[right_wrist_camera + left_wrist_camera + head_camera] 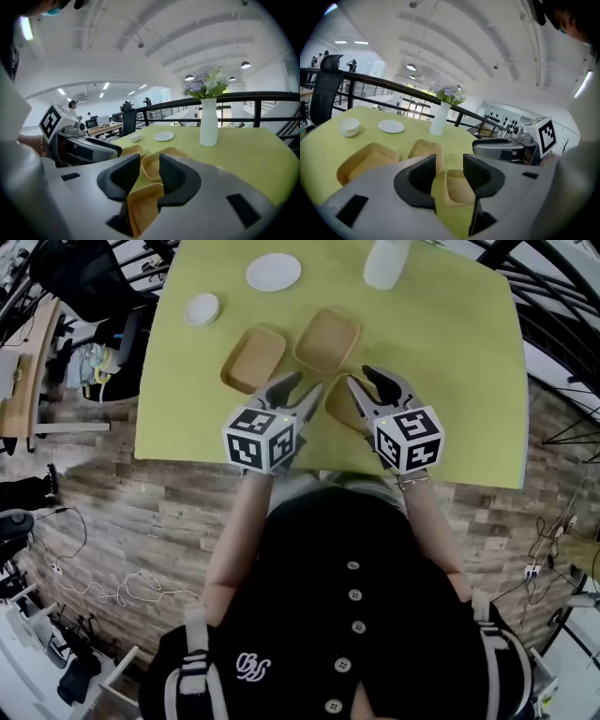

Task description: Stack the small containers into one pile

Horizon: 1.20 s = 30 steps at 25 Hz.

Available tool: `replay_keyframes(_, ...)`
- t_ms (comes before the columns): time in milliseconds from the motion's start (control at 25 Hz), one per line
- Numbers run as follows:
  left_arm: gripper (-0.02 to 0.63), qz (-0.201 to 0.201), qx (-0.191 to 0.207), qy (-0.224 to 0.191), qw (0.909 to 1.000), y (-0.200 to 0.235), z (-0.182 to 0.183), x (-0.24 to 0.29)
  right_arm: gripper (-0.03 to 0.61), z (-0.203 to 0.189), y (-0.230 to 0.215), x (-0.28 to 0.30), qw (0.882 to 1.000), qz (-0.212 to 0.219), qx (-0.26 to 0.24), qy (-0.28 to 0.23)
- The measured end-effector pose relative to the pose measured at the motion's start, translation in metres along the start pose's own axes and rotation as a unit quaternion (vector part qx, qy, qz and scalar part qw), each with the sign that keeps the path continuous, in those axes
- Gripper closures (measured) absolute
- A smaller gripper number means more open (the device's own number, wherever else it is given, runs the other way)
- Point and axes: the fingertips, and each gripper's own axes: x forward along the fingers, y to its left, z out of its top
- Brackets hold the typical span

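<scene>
Three tan, shallow containers lie on the yellow-green table [450, 362]. One container [253, 359] is on the left, one [327, 339] sits further back, and the nearest [339, 401] is partly hidden between my grippers. My left gripper [302, 387] hovers open just left of the nearest container [458, 188], with nothing between its jaws. My right gripper [367, 381] is also open, above that same container [140, 206], which shows below its jaws. The other two containers [365, 161] [424, 150] lie beyond. None of them is stacked.
A white plate [274, 272], a small white bowl [202, 308] and a white vase [387, 262] with flowers stand at the far side of the table. The table's near edge is close under my grippers. A railing runs behind the table [370, 82].
</scene>
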Motion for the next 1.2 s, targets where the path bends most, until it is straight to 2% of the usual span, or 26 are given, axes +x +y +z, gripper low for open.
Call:
replay_keyframes(400,0.44,0.001,-0.017,0.03,0.9994,0.001,-0.02,0.02,0.456,-0.024,-0.02,0.003,0.999,0.001,0.025,0.022)
replay_keyframes(600,0.437,-0.009,0.037,0.052,0.9979,-0.004,-0.013,0.029,0.457,-0.025,-0.038,0.004,0.999,-0.02,0.042,0.02)
replay_keyframes(760,0.437,-0.033,0.095,0.074,0.9922,-0.006,-0.004,0.038,0.457,-0.025,-0.048,0.003,0.997,-0.047,0.058,0.015)
replay_keyframes(880,0.426,-0.073,0.129,0.094,0.9844,-0.013,0.002,0.05,0.457,-0.024,-0.051,0.0,0.995,-0.065,0.071,0.014)
replay_keyframes(960,0.42,-0.102,0.156,0.112,0.9761,-0.021,0.002,0.061,0.457,-0.029,-0.053,-0.006,0.994,-0.078,0.078,0.018)
replay_keyframes(1200,0.422,-0.191,0.237,0.169,0.9375,-0.058,-0.015,0.086,0.457,-0.052,-0.061,-0.032,0.985,-0.126,0.116,0.017)
